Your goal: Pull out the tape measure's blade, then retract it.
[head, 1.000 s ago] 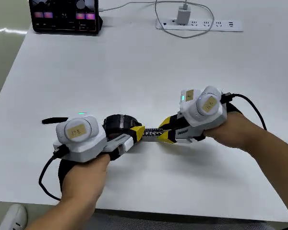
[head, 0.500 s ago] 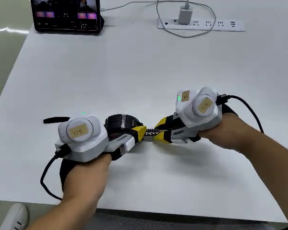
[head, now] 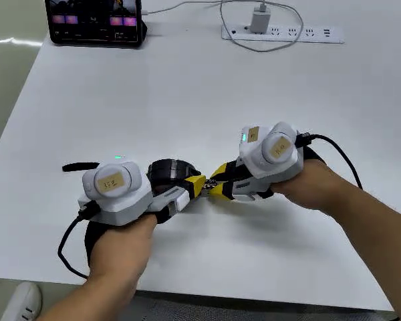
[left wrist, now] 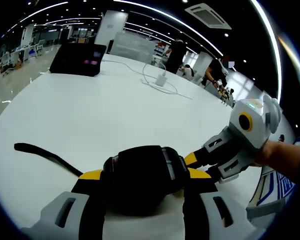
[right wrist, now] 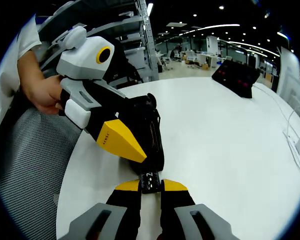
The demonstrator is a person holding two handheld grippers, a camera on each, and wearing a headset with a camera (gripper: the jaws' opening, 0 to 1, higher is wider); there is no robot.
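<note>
Tape measure low on white tabletop, toward near edge, left of middle.
Left gripper: jaws closed on sides of black case.
Right gripper: pinched on blade end, short stub out.
Judgement: case rigid, smooth, some heft. Blade thin and springy, liable to snap back. Hold blade by end, brace case.
Pose: grippers tip to tip; right forearm in from near right corner.

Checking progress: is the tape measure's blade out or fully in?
Nearly in: a short stub of blade shows between the tape measure and the right gripper, shut on it.
</note>
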